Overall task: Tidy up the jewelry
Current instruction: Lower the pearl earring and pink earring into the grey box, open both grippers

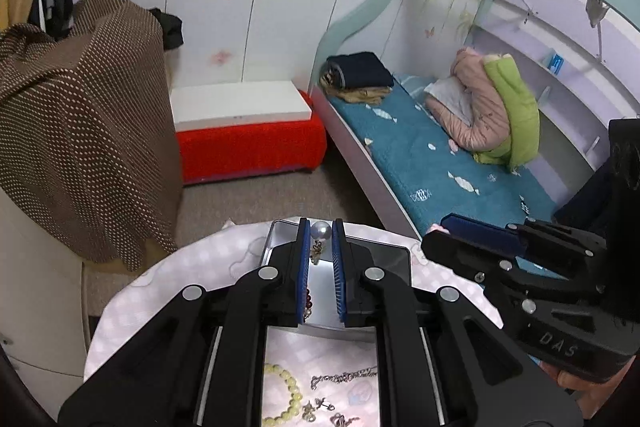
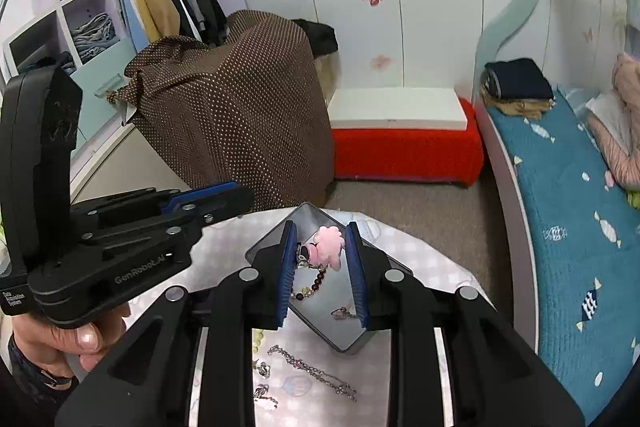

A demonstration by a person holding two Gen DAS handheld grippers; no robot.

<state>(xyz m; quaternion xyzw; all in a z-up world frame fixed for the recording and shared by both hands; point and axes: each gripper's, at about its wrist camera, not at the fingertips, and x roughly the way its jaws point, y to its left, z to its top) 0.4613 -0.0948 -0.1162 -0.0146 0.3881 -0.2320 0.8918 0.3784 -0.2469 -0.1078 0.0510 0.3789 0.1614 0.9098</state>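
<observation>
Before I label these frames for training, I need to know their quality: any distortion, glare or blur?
Left wrist view: strong fisheye bending, dark corners, and the metal tray floor shines pale with reflection; the beaded bracelet is sharp. Right wrist view: same curved edges; the tray mirrors light, yet the pink flower charm and silver chain read clearly, with no obvious motion blur.

Open metal tin (image 2: 340,341) holding a dark beaded bracelet (image 2: 316,283) (pink charm (image 2: 329,247) above), silver chain (image 2: 312,371) beside it
</observation>
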